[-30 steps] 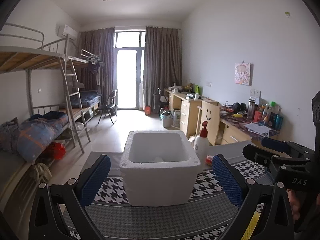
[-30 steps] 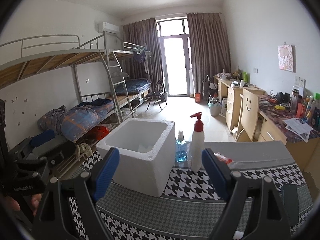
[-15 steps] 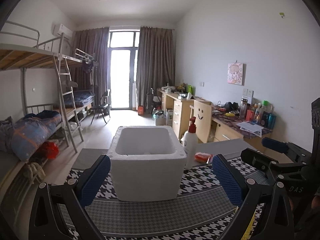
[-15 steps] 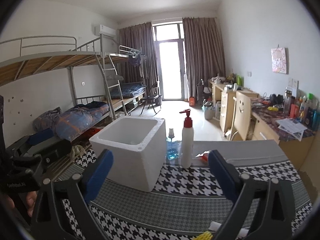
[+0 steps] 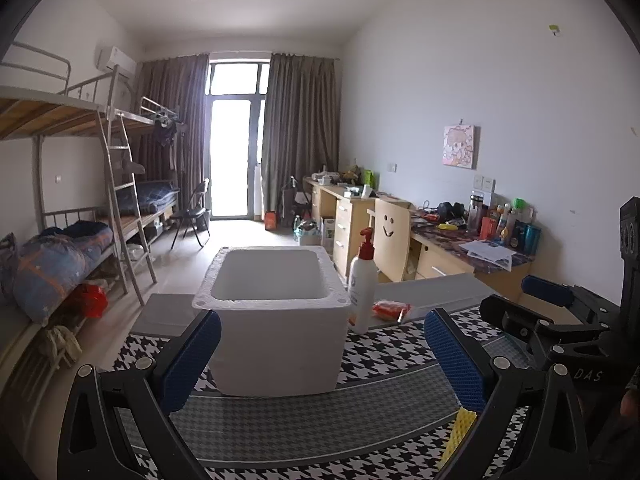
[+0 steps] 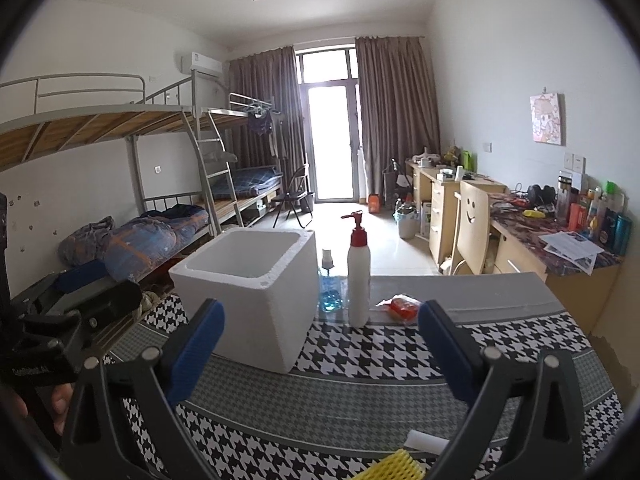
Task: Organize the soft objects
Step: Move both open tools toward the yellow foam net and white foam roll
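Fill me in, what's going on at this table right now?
A person holds both grippers level over the houndstooth cloth, and neither grips anything. The left gripper is open toward the white foam box. The right gripper has just been opening, empty, facing the pump bottle and orange packet. A yellow sponge lies just below it, untouched.

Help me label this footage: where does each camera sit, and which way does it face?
Left wrist: behind the open left tool, facing the foam box squarely; right tool at the edge.
Right wrist: behind the open right tool, box corner-on; left tool and a thumb at the edge.
Shared: box, pump bottle, orange packet.
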A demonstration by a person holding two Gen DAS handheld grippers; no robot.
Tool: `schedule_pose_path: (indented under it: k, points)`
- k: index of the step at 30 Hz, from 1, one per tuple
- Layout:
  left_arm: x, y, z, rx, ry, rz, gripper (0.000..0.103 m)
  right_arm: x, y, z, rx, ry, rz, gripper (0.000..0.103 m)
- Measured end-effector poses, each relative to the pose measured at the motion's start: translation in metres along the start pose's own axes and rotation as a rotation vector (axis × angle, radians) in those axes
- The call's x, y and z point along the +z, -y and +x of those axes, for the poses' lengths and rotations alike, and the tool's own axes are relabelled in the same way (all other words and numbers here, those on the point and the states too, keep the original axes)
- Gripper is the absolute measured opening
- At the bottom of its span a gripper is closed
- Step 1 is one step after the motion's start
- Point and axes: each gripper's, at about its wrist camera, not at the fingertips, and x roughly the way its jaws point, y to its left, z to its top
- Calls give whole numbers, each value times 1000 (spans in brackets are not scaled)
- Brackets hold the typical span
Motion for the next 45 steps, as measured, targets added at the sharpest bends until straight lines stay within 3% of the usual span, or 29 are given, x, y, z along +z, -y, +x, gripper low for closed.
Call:
schedule_pose_path:
  k: [31, 45]
  points:
    - [-27, 62, 12, -175, -75, 33, 102, -30, 48, -33, -164, 1, 60, 99]
    - [-44, 88, 24, -234, -118, 64, 102, -43, 66, -36, -189, -30, 79, 99]
